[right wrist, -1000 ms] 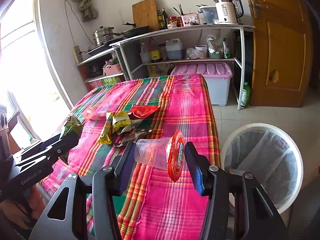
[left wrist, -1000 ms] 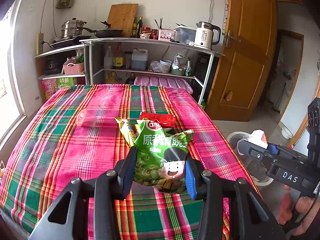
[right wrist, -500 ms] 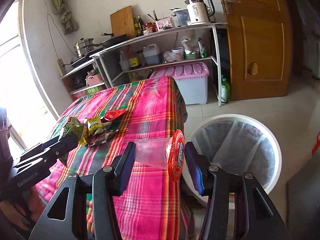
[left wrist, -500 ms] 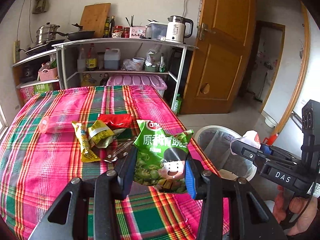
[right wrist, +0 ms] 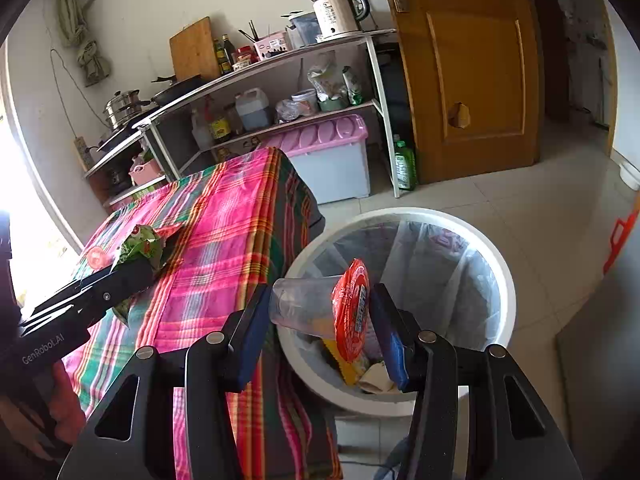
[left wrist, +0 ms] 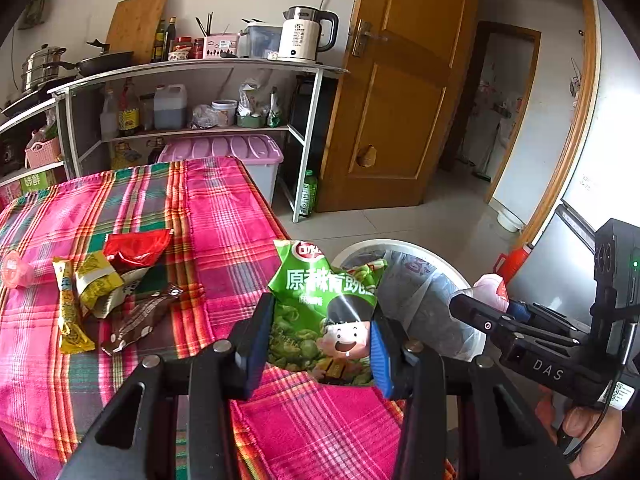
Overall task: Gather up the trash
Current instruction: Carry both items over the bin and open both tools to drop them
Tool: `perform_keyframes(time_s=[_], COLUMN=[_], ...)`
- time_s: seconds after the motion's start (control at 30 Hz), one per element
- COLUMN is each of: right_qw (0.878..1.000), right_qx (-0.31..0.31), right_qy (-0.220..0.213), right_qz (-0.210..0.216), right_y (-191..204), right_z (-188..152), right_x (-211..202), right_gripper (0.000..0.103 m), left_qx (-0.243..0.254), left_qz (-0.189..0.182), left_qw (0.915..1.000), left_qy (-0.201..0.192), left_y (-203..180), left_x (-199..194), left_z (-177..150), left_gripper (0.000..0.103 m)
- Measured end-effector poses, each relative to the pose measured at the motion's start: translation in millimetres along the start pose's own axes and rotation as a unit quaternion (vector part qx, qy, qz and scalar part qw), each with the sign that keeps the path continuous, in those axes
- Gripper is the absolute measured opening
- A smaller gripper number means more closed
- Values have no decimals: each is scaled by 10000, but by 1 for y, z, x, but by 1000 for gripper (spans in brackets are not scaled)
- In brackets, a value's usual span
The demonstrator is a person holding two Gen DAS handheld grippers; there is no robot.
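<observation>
My left gripper [left wrist: 318,344] is shut on a green pea snack bag [left wrist: 326,308] and holds it above the table's right edge, close to the white trash bin [left wrist: 460,276]. My right gripper [right wrist: 320,332] is shut on a clear plastic cup with a red foil lid [right wrist: 320,308], lying sideways over the near rim of the bin [right wrist: 496,268]. The bin has a clear liner and some trash at the bottom. More wrappers [left wrist: 100,288] and a second clear cup [left wrist: 16,270] lie on the plaid tablecloth [left wrist: 224,240].
A metal shelf [left wrist: 192,68] with a kettle, bottles and pans stands behind the table. A pink-lidded storage box [left wrist: 240,152] sits under it. A wooden door [left wrist: 400,112] is to the right. The tiled floor [right wrist: 540,208] surrounds the bin.
Both grippers have swung right from over the table toward the bin. The cup now hangs over the bin's near rim and the green bag is at the table's right edge.
</observation>
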State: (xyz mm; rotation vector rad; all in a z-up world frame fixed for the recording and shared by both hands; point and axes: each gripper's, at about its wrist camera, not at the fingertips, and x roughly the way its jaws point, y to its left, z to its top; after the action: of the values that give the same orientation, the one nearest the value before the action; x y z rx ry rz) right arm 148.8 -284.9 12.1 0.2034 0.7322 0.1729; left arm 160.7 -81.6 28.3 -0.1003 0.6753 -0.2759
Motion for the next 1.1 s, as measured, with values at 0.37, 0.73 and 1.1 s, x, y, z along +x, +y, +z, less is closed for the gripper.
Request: perform_keyframes(time_s=[0.37,0.73,1.1], right_qw=[9988,9965,9955], right_qx=[340,572,666], right_qy=[141,359,352], right_qz=[-327,-488,-573], right_y=[-43,-71,-76], right_z=[-2,-5,-7], right_x=[16,32,35], right_gripper=[51,51,56], left_qx=[180,233,109], left_qz=[-365,-590,-630], left_qw=[9986,9952,9942], left_qy=[348,752,868], left_y=[-29,-52,-53], left_x=[43,79,88], left_z=[4,2,3], left_gripper=[45,46,59])
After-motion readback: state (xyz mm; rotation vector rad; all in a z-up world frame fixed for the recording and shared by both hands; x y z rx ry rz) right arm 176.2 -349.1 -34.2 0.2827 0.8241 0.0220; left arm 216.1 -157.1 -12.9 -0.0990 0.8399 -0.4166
